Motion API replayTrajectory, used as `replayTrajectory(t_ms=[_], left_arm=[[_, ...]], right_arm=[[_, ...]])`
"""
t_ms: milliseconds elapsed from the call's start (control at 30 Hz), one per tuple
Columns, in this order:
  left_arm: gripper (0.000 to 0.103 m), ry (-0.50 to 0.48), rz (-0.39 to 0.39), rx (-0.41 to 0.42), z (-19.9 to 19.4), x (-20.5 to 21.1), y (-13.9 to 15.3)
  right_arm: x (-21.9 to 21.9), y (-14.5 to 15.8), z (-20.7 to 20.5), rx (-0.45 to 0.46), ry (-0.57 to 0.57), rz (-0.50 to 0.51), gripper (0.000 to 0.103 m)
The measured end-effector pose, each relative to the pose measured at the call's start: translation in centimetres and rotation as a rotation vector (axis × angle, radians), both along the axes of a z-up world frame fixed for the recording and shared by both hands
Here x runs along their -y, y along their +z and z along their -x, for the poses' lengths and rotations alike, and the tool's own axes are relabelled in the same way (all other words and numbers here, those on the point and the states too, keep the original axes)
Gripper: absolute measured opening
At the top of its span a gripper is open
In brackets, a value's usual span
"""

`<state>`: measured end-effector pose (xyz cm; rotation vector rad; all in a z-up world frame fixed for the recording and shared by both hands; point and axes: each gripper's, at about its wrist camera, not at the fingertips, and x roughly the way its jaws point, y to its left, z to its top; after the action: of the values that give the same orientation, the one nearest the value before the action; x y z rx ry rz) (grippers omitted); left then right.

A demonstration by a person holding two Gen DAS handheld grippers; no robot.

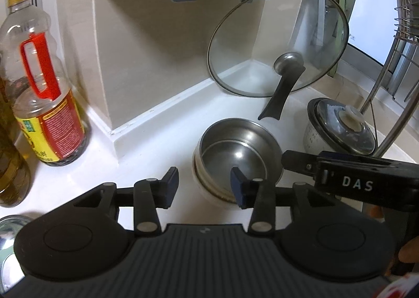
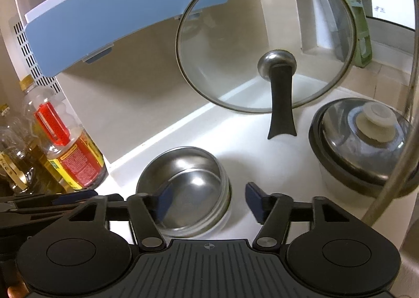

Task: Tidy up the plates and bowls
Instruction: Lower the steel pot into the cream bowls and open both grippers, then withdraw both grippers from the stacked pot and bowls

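A stack of steel bowls (image 1: 237,152) sits on the white counter (image 1: 157,151); it also shows in the right wrist view (image 2: 188,188). My left gripper (image 1: 205,186) is open and empty, just in front of the bowls, its right finger over the near rim. My right gripper (image 2: 207,202) is open and empty, with the stack's right rim between its fingers and its left finger over the bowl. The right gripper's body shows at the right of the left wrist view (image 1: 353,175).
A glass pot lid (image 2: 264,39) with a black handle leans in the corner behind the bowls. A lidded white pot (image 2: 364,146) stands to the right beside a wire rack (image 1: 400,44). Oil bottles (image 1: 44,94) stand on the left. A blue wall box (image 2: 125,10) hangs above.
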<state>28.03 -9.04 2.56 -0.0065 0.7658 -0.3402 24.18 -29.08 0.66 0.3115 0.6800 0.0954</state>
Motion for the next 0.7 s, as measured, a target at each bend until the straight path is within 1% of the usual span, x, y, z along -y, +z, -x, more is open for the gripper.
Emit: replayTrajectory(t_ms=[167,233,333,700], left_arm=[[0.047,0.008,-0.011,0.010,1.5,-0.8,0.5],[0.053,0.013,-0.014,0.015,2.1,-1.1,0.7],[0.055,0.016,-0.023,0.023,3.1,-1.5,0.9],[0.056,0.033,-0.030,-0.006,6.6,-2.8,0.3]], right_arm=[[-0.5,0.4,1.3,0.004,0.021,0.009,0.074],[-0.6,0.5,1.8,0.003,0.026,0.009,0.077],[-0.8,0.6,2.6,-0.002,0.033,0.013,0.079],[-1.4,-0.3,5.4,-0.055,0.061,0.018,0.081]])
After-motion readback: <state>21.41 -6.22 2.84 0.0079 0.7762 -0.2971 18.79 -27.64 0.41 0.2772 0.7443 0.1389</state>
